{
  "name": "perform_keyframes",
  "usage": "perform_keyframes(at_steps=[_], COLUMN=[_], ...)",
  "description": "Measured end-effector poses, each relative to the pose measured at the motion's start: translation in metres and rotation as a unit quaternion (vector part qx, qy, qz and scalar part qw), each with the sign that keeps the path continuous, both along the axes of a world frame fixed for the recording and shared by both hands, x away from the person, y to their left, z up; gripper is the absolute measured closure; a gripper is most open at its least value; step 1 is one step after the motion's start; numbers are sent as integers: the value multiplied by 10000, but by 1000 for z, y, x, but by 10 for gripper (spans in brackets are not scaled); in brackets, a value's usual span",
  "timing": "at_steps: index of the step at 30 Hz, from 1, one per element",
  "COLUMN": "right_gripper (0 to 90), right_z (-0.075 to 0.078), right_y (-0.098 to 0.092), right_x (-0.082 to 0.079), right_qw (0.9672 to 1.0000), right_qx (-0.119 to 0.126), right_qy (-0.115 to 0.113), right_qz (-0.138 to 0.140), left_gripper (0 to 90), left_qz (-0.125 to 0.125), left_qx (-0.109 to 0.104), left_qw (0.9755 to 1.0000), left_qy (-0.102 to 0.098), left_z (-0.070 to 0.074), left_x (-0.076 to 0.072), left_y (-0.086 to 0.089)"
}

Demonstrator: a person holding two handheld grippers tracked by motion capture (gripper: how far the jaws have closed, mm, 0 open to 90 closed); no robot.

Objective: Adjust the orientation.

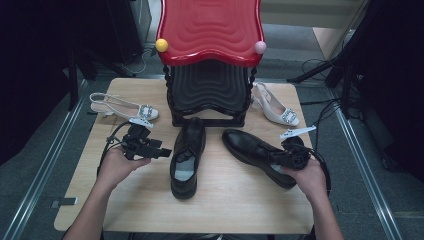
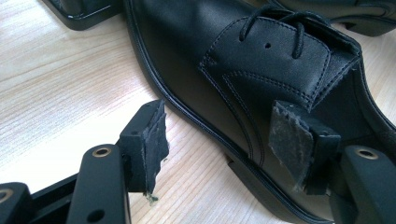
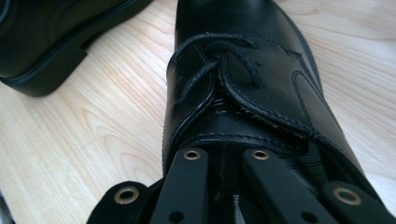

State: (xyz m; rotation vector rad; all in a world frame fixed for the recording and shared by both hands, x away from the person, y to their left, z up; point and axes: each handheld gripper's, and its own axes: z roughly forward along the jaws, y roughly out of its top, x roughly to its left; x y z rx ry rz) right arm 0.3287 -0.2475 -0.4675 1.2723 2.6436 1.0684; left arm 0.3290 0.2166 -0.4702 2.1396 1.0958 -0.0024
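Two black lace-up shoes lie on the wooden table (image 1: 225,205). The left black shoe (image 1: 187,155) (image 2: 243,60) points toward the rack. My left gripper (image 1: 162,151) (image 2: 222,142) stands open beside its left flank, one pad (image 2: 154,140) over the table and the other pad (image 2: 289,137) over the shoe's upper, neither pressing on it. The right black shoe (image 1: 247,147) (image 3: 243,84) lies slanted. My right gripper (image 1: 280,159) (image 3: 224,156) is shut at that shoe's mouth behind the laces, its tips hidden inside the opening.
A two-tier rack stands at the table's back middle, with a red top shelf (image 1: 210,25) over a black lower shelf (image 1: 210,90). A white slingback shoe (image 1: 120,107) lies left of it, another white slingback (image 1: 277,107) right of it. Bare wood shows in front.
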Motion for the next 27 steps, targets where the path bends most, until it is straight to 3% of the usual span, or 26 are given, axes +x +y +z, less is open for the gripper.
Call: perform_keyframes(at_steps=[9, 14, 20, 21, 27], right_gripper=[900, 900, 900, 900, 900], right_z=[-1, -1, 1, 9, 23], right_y=[17, 31, 19, 7, -14], right_x=[1, -1, 0, -2, -5], right_qw=[9999, 9999, 9996, 9995, 9984], right_qx=[82, 28, -79, 49, 117], right_qy=[45, -111, -237, -312, -527], right_qz=[-116, -55, -114, -72, -192], left_gripper=[374, 375, 374, 374, 374], left_qz=[22, 8, -15, -9, -2], left_qx=[-13, 10, 13, 14, 0], left_qw=[10000, 10000, 10000, 10000, 9999], left_qy=[-30, -66, -66, -67, -110], left_z=[0, 1, 0, 0, 2], left_x=[-1, -1, -1, -1, -3], left_y=[0, -1, -1, -1, -1])
